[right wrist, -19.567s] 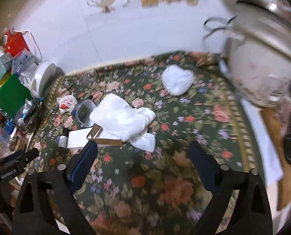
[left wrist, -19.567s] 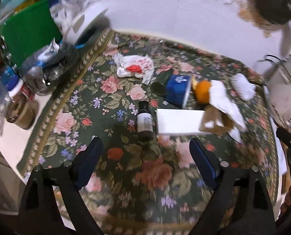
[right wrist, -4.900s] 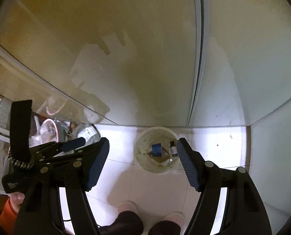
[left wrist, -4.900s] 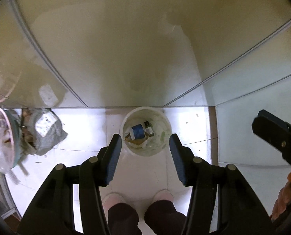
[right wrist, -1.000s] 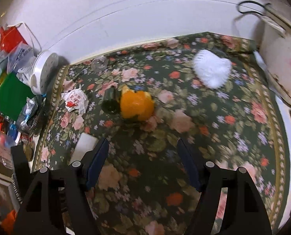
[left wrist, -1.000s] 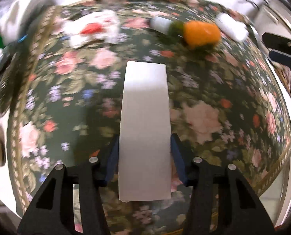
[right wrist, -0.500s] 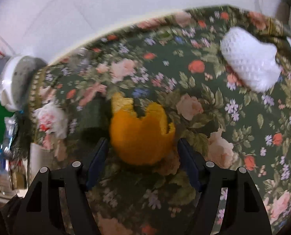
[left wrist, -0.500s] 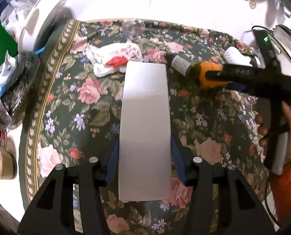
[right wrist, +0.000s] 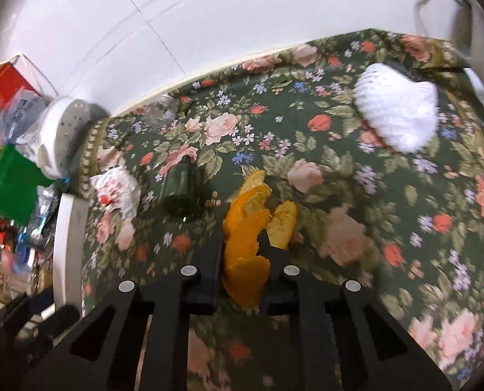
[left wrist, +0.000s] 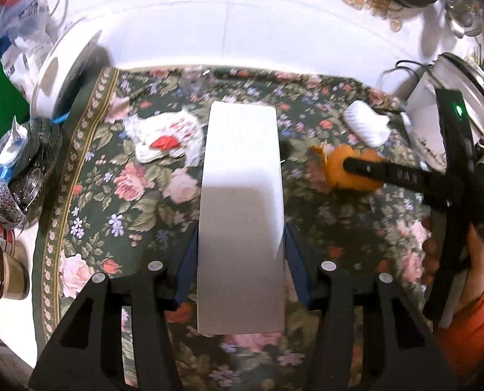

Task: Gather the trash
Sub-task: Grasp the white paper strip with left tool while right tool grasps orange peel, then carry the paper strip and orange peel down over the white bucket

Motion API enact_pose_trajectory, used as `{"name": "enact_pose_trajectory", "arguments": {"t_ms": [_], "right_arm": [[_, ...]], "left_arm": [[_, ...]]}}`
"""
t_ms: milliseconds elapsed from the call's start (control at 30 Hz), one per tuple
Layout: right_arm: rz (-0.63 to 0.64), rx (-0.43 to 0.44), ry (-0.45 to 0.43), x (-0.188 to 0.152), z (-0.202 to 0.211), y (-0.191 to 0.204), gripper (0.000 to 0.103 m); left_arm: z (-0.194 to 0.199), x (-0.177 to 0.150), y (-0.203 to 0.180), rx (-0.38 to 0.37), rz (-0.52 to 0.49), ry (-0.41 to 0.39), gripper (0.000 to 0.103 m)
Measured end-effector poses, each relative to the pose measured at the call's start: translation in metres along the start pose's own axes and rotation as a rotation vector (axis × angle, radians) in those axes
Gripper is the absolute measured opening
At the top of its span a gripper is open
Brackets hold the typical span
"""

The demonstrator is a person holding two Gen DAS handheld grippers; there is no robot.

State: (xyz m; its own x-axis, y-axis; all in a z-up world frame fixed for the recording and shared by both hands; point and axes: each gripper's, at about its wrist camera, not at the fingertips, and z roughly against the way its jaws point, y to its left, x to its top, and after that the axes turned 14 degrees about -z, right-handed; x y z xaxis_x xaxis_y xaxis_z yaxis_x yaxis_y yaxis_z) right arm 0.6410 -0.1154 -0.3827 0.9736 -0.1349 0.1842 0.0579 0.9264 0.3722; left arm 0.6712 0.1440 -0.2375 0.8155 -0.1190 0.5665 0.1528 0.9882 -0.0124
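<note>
A: Gripping first: the left tongs [left wrist: 240,257] are clenched on the white box [left wrist: 241,215], which juts forward from between them, probably lifted so it can go to a bin.

B: And the right tongs [right wrist: 240,260]?

A: Clamped on the orange peel [right wrist: 247,244], pinched near its lower part, so the loose flaps stick out ahead. I'd judge it a fair hold, though a flap could tear off.

B: What lies beyond the peel?

A: Just left of it, a dark bottle [right wrist: 180,192] lies on its side on the floral worktop [right wrist: 340,293]. Further left of the peel sits a crumpled wrapper [right wrist: 116,189]. Well beyond the peel to the right rests a white foam net [right wrist: 395,114].

B: So, trash remaining?

A: Likely those three; no bin shows here.
</note>
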Motion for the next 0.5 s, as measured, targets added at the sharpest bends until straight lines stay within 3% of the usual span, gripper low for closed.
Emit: {"name": "enact_pose_trajectory", "arguments": {"t_ms": [500], "right_arm": [[0.165, 0.063, -0.104, -0.044, 0.135, -0.019, 0.014]], "left_arm": [[0.081, -0.014, -0.103, 0.056, 0.039, -0.135, 0.05]]}}
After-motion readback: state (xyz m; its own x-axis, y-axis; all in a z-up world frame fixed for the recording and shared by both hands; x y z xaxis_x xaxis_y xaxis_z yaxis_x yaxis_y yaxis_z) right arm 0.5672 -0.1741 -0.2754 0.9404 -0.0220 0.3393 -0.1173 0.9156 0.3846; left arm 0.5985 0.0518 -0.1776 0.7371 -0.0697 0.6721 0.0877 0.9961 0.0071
